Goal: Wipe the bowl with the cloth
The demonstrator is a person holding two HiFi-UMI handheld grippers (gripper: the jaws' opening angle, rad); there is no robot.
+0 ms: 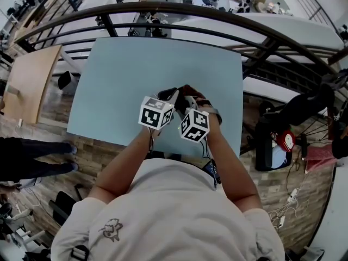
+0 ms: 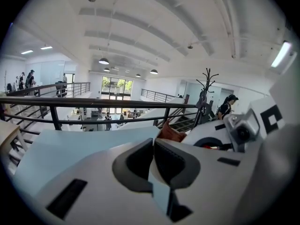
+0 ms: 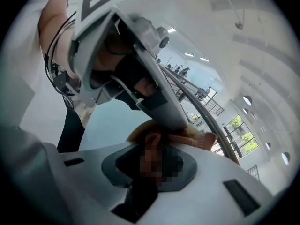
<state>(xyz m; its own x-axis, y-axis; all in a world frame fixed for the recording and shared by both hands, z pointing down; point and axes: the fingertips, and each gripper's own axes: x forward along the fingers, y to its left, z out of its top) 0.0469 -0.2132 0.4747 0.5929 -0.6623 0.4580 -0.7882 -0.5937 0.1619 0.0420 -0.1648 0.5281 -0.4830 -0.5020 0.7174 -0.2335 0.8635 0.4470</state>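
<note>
Both grippers are held close together over the pale blue table. My right gripper is shut on a rust-orange cloth, which bunches up beyond its jaws. The cloth also peeks out just past my left gripper, whose pads stand almost together. In the right gripper view a tan rounded rim, seemingly the bowl, sits at the left gripper's fingertip, pressed against the cloth. Most of the bowl is hidden.
A dark curved railing runs just beyond the table's far edge. A wooden tabletop stands to the left. Someone's legs are at the left. Bags and cables lie on the floor at the right.
</note>
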